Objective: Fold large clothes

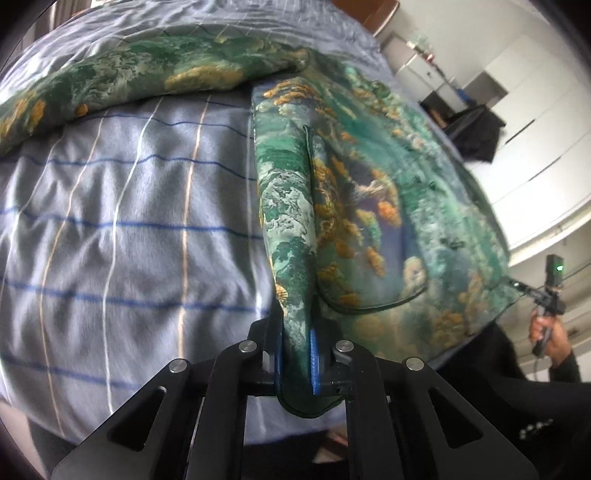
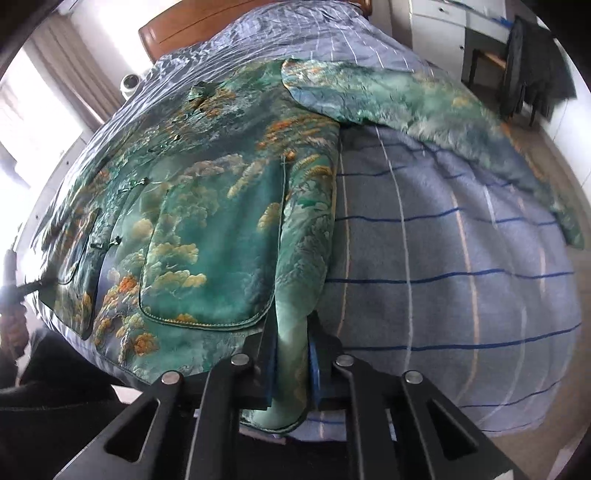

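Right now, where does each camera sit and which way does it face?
Left wrist: behind the left tongs, looking down along the bed; they clamp the green jacket at its hem corner; the person's hand shows far right.
Right wrist: behind the right tongs, facing the headboard; they clamp the hem's other corner.
Shared: jacket, striped bedsheet.

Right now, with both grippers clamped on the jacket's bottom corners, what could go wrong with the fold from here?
1. The left gripper and right gripper each pinch only a narrow strip of the jacket hem; the silky-looking cloth may slip out when lifted.
2. Both sleeves lie spread out sideways, so they may drag and bunch.
3. The bedspread is wrinkled; it could ruck up under the fold.
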Motion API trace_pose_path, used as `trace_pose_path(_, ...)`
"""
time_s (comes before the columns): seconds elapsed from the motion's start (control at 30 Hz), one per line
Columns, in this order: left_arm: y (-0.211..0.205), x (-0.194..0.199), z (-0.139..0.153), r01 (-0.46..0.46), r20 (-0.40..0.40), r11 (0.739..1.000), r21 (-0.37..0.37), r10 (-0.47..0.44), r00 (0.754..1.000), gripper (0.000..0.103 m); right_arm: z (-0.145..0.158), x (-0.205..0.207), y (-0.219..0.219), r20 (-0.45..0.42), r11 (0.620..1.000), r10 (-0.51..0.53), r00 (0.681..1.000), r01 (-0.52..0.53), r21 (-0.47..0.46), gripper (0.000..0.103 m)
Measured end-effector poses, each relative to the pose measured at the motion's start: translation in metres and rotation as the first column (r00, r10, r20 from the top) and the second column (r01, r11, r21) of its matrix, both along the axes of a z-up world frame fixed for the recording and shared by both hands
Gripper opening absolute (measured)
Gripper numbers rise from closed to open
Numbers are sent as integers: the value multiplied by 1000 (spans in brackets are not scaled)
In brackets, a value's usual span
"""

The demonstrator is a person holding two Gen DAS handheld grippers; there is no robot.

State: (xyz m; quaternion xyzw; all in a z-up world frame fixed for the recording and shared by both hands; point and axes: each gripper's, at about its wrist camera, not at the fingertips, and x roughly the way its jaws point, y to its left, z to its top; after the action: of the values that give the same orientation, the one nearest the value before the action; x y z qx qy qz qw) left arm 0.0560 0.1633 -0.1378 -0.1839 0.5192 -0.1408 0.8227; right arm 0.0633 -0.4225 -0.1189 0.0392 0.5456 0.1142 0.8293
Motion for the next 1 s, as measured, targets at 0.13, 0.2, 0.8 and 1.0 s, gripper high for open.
trace_pose_path(0.13, -8, -15, 3, 7, 6, 1000, -5, -7, 1000, 8, 10, -6, -1, -10, 1000, 17, 1000, -17, -19, 13)
trace_pose_path(0.2, -13, -9, -4, -4, -1, 999, 46, 4, 1000, 10, 9, -5, 0, -11, 999, 24, 1000, -24, -36, 13)
trace_pose_path(0.8, -19, 35, 112, -305, 370, 911, 279, 191, 909, 99, 51, 29, -161, 185, 826, -548, 816, 492, 276, 62)
trace_pose_path(1.0, -25, 35, 105, -339, 333, 927, 164, 271, 903, 99, -28, 71, -230, -99, 486, -776, 623, 691, 535, 62)
